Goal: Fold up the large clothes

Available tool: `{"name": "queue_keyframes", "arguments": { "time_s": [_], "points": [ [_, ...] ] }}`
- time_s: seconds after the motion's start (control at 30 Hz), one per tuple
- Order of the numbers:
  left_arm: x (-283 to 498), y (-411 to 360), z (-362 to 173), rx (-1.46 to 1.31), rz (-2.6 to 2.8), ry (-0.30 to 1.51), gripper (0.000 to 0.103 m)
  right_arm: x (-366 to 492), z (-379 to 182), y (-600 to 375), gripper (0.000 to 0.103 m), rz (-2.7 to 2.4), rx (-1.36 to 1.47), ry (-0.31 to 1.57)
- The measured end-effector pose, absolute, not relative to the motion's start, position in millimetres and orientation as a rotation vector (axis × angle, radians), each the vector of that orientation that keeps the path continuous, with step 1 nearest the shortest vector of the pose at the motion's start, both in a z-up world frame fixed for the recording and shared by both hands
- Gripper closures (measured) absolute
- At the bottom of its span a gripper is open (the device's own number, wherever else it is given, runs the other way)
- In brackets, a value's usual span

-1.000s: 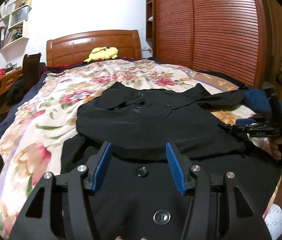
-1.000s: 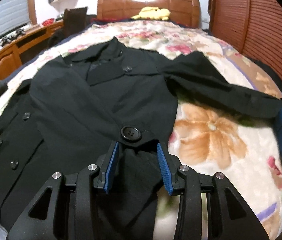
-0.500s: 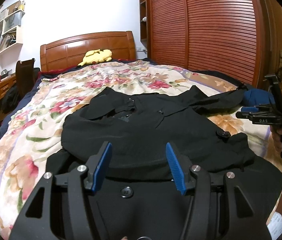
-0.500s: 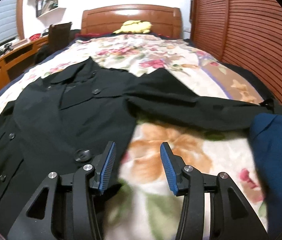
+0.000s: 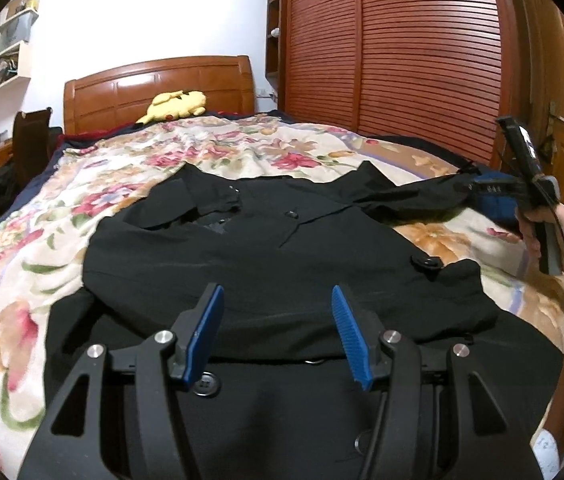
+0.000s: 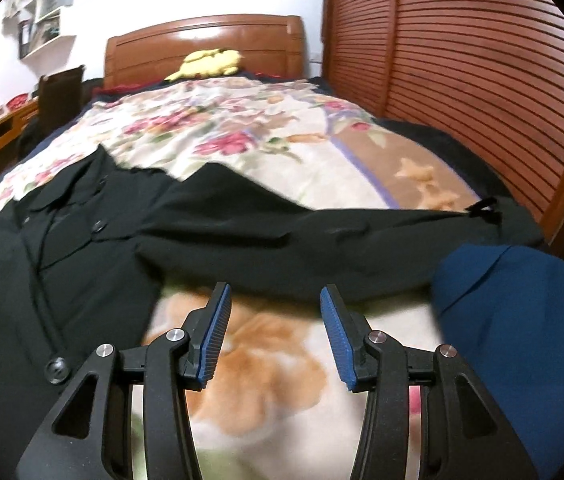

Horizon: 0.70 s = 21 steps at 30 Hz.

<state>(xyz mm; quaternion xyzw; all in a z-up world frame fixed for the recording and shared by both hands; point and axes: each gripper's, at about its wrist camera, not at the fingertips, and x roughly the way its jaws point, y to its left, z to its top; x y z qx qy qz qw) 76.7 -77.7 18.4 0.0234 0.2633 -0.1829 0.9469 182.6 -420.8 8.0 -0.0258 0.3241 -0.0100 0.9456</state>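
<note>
A large black coat [image 5: 266, 264] lies front up on the floral bedspread [image 5: 82, 216], its lower part folded up over the body. Its right sleeve [image 6: 322, 236] stretches out sideways toward the wardrobe. My left gripper [image 5: 278, 312] is open and empty, hovering over the folded lower edge of the coat. My right gripper [image 6: 272, 312] is open and empty, just short of the outstretched sleeve, above bare bedspread. The right gripper also shows in the left wrist view [image 5: 522, 168], held in a hand near the sleeve's cuff.
A dark blue garment [image 6: 522, 320] lies at the bed's right edge beside the sleeve. A yellow plush toy [image 5: 174, 106] sits by the wooden headboard [image 5: 154, 88]. A slatted wooden wardrobe [image 5: 402, 60] runs along the right. A desk and chair [image 5: 30, 140] stand left.
My right gripper let go of the coat's folded flap, opened, and moved right toward the outstretched sleeve. My left gripper rose slightly and stayed open over the coat's lower edge.
</note>
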Motion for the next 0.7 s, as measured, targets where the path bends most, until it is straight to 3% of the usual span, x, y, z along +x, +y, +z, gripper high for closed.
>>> {"name": "queue_keyframes", "arguments": {
  "time_s": [0.1, 0.17, 0.7],
  "points": [
    [76.2, -80.1, 19.3, 0.04, -0.38, 0.529, 0.048, 190.8, 17.8, -438.4, 0.055, -0.045, -0.024, 0.636],
    [75.6, -81.4, 20.0, 0.037, -0.397, 0.524, 0.048, 196.6, 21.0, -449.3, 0.044, -0.073, 0.003, 0.631],
    [84.7, -70.2, 15.1, 0.019, -0.332, 0.526, 0.048, 240.2, -32.7, -488.1, 0.041, -0.161, 0.192, 0.785]
  ]
}}
